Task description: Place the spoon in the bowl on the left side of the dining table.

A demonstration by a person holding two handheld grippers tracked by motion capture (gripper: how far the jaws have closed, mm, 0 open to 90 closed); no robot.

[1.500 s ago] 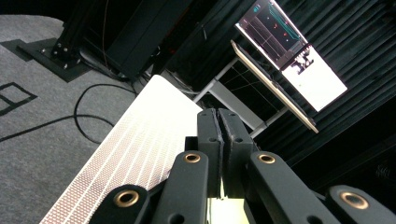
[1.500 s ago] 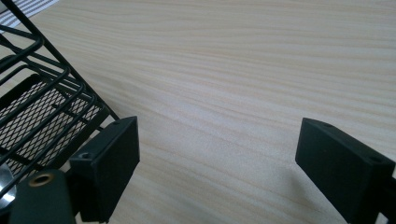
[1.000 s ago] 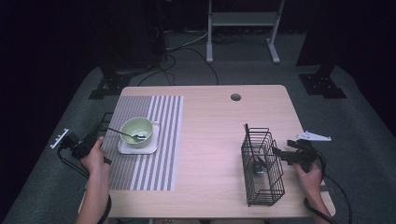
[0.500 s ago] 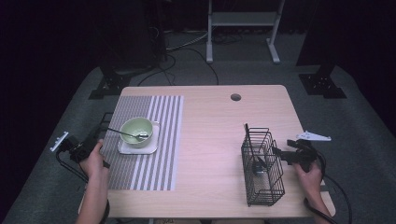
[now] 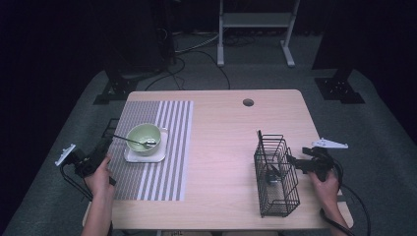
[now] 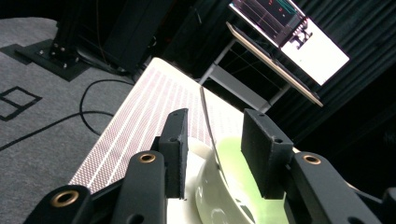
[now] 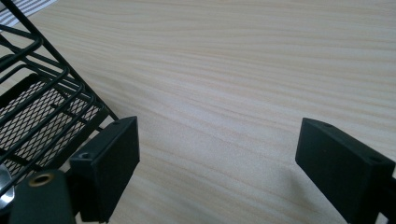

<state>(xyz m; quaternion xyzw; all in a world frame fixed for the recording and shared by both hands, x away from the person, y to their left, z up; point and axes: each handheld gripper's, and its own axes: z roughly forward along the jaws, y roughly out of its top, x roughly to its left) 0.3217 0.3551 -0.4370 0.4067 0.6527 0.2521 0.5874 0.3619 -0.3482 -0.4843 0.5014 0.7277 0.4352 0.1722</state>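
The spoon (image 5: pixel 142 142) lies in the green bowl (image 5: pixel 137 132), its scoop inside and its thin handle slanting out over the bowl's left rim. The bowl stands on a white square saucer (image 5: pixel 158 157), which rests on the striped mat (image 5: pixel 162 118) on the table (image 5: pixel 226 128). Just left of the bowl, the left claw (image 6: pixel 217 113) is spread, and in the left gripper view the handle rises in the gap between its two jaws. We cannot tell whether the jaws reach around the handle or stop short of it. Compared with a second ago, this hand has slipped slightly away from the bowl, while bowl and spoon have not moved, so we judge that no grip has been taken yet. Well to the right of the bowl stands a black wire basket (image 5: pixel 276 174), and beyond it the right claw (image 7: pixel 219 123) is spread wide over bare wood, unmoved and holding nothing.
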